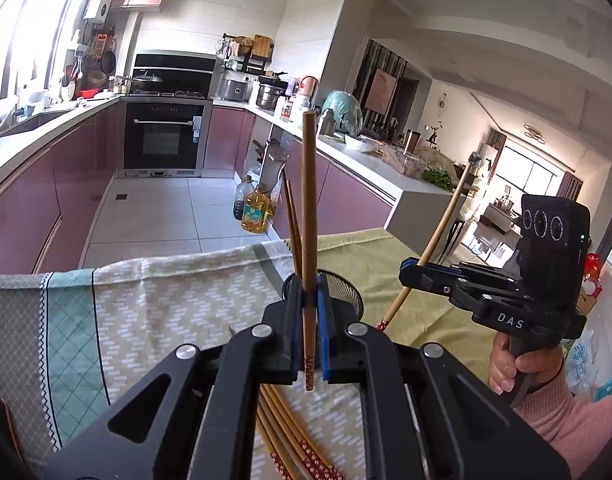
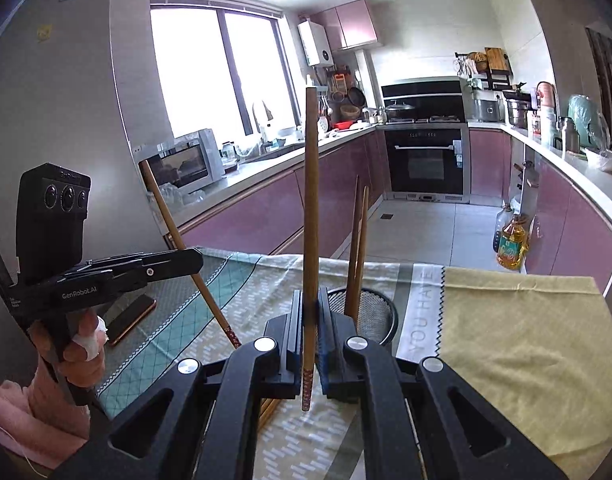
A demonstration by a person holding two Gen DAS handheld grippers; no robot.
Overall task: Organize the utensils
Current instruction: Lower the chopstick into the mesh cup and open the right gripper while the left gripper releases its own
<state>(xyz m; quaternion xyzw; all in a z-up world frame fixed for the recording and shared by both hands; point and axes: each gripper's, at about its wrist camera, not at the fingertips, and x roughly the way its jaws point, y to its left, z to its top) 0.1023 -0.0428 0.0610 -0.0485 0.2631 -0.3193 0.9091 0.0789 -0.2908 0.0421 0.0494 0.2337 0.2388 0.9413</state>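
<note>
Two chopsticks (image 1: 292, 220) stand in the black mesh holder (image 1: 343, 288) at frame centre. Your left gripper (image 1: 309, 300) pinches an upright wooden chopstick (image 1: 309, 216) with a red-patterned tip; at the right, your right gripper (image 1: 409, 270) clamps a tilted one (image 1: 441, 232). More chopsticks (image 1: 290, 428) lie on the patterned cloth (image 1: 166, 300) covering the counter (image 2: 525, 320), pink kitchen cabinets (image 1: 66, 184) behind.

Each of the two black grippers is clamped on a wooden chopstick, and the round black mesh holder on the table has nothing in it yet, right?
Not quite. The round black mesh holder already has two wooden chopsticks standing in it, as the right wrist view shows. The rest holds: the left gripper and right gripper are each clamped on one wooden chopstick.
</note>
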